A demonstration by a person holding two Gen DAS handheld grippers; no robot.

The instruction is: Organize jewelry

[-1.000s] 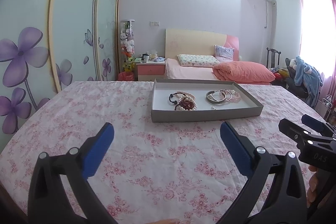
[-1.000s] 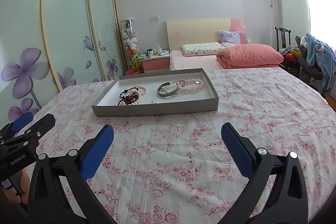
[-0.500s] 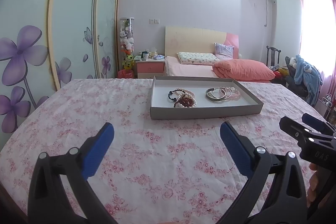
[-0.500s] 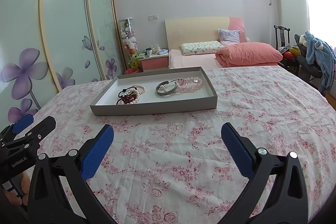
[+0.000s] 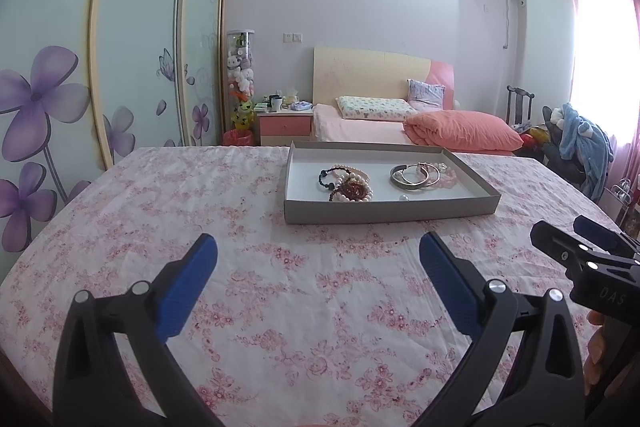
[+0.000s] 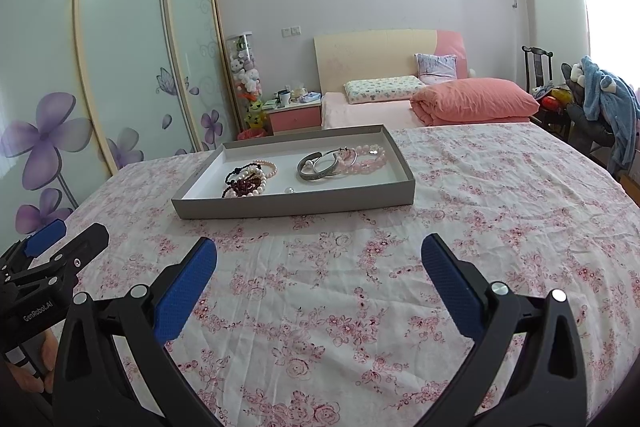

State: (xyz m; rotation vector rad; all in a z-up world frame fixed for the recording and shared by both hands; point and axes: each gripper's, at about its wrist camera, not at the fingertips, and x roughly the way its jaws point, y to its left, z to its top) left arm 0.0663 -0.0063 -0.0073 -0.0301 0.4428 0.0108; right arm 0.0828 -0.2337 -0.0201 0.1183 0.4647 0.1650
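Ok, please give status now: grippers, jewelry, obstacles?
Left gripper open, right gripper open, both empty. Jewelry in tray, untouched. Bare floral cloth between.

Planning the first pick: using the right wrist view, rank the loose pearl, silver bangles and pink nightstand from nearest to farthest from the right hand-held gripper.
1. Loose pearl, by the tray's near wall.
2. Silver bangles, mid-tray, right half.
3. Pink nightstand, beside the bed, beyond the table.

Left wrist view: low over the flowered cloth (image 5: 320, 291), facing the tray (image 5: 390, 213) — tray right of centre
Right wrist view: same height, same heading — tray (image 6: 296, 205) left of centre
Shared: tray, cloth, bed (image 5: 360, 131), wardrobe doors (image 5: 132, 39)
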